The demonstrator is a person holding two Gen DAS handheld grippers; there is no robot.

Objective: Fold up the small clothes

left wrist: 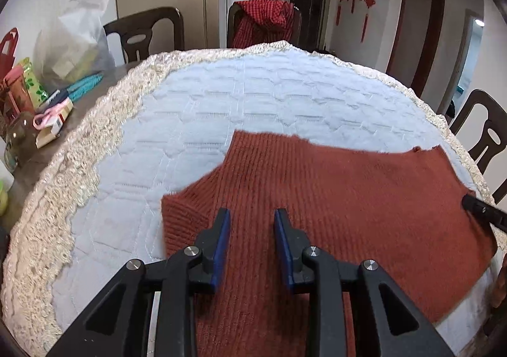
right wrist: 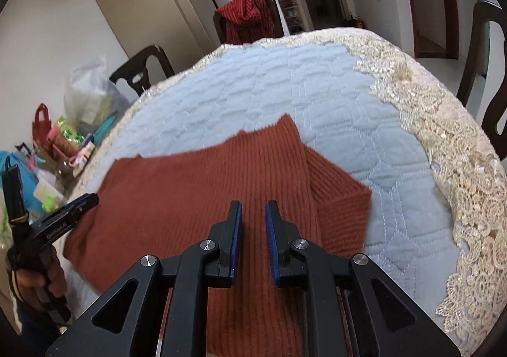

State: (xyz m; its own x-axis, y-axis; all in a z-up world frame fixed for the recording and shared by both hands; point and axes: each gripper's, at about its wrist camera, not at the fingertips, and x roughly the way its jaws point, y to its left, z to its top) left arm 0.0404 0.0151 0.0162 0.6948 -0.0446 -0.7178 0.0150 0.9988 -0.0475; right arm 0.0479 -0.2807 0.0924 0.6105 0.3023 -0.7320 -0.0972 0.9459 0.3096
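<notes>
A rust-red ribbed knit sweater [left wrist: 332,186] lies flat on the light blue quilted cover [left wrist: 221,97]. One folded sleeve [left wrist: 183,214] points left in the left wrist view. In the right wrist view the sweater [right wrist: 190,186] has a sleeve [right wrist: 342,208] at its right. My left gripper [left wrist: 252,213] hovers over the sweater near the sleeve, jaws apart with nothing between the blue pads. My right gripper [right wrist: 253,204] hangs over the sweater's body with a narrow gap, also holding nothing. Each view catches the other gripper at its edge: the right gripper [left wrist: 483,213] and the left gripper [right wrist: 90,198], held by a hand.
Cream lace [right wrist: 443,141] borders the quilted cover. A white plastic bag [left wrist: 76,40], scissors [left wrist: 47,116] and small packets crowd the table's left end. Dark wooden chairs [left wrist: 142,30] stand around; one chair back carries a red checked cloth [left wrist: 263,21].
</notes>
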